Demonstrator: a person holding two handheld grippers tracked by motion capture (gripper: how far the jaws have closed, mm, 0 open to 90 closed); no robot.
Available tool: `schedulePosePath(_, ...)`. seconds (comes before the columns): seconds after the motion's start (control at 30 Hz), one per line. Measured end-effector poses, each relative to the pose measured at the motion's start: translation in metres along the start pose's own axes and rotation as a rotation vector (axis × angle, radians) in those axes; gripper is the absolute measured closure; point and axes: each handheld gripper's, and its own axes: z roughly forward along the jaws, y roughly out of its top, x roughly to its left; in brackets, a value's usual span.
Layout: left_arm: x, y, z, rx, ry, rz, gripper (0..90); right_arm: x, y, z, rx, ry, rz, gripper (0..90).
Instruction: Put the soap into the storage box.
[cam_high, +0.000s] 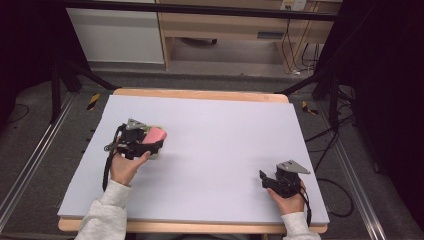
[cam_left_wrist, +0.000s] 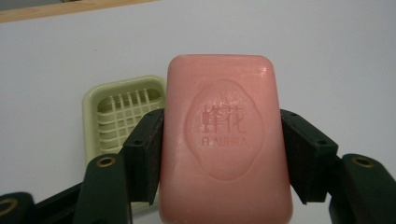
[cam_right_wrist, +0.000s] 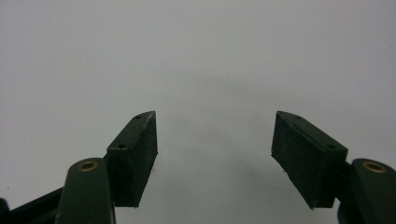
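Observation:
A pink bar of soap (cam_left_wrist: 224, 140) with an embossed oval stamp is clamped between the two black jaws of my left gripper (cam_left_wrist: 222, 154). In the high view that gripper (cam_high: 152, 142) sits at the table's left with the soap (cam_high: 155, 134) sticking out of it. Just behind and below the soap lies a pale green soap dish (cam_left_wrist: 119, 112) with a slotted grid floor, partly hidden by the soap and the left jaw. My right gripper (cam_right_wrist: 215, 149) stands open over bare white board, nothing between its jaws; it rests near the table's front right (cam_high: 267, 179).
The white board (cam_high: 215, 130) lies on a wooden table whose edge (cam_high: 200, 94) shows at the back. Black frame legs and cables stand on the floor around it, with wooden furniture behind.

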Motion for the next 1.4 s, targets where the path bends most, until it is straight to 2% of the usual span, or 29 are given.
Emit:
schedulePosePath(0.63, 0.028, -0.001, 0.026, 0.051, 0.075, -0.042, 37.3, 0.001, 0.001, 0.001, 0.000, 0.005, -0.003, 31.6)
schedulePosePath(0.93, 0.038, -0.002, 0.037, 0.067, 0.091, -0.060, 37.2, 0.002, 0.001, 0.002, -0.001, 0.003, -0.010, 31.9)
schedulePosePath(1.4, 0.043, -0.005, 0.051, 0.092, 0.107, -0.072, 37.2, 0.002, 0.002, 0.002, 0.003, 0.008, -0.005, 31.9)
